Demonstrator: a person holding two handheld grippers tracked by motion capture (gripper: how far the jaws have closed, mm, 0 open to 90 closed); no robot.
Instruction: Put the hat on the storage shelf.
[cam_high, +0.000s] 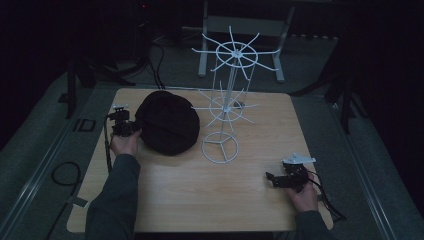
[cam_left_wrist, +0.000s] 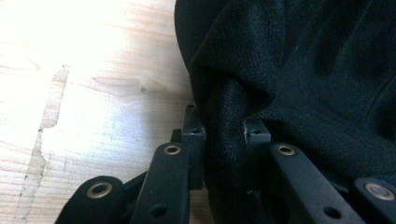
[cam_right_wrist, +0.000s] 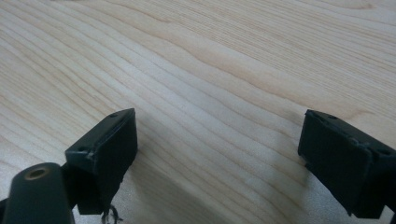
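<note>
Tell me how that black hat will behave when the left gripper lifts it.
The black hat is probably floppy: a fold of its knit-like cloth bunches between the left gripper jaws. It will likely sag and drape from that pinch. It looks light, and the fabric seems unlikely to slip.

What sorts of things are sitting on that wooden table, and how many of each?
Black fabric hat: 1
White wire display rack: 1
Handheld grippers: 2, the left gripper pinching a fold of the hat, the right gripper open over bare table
Total: 4
</note>
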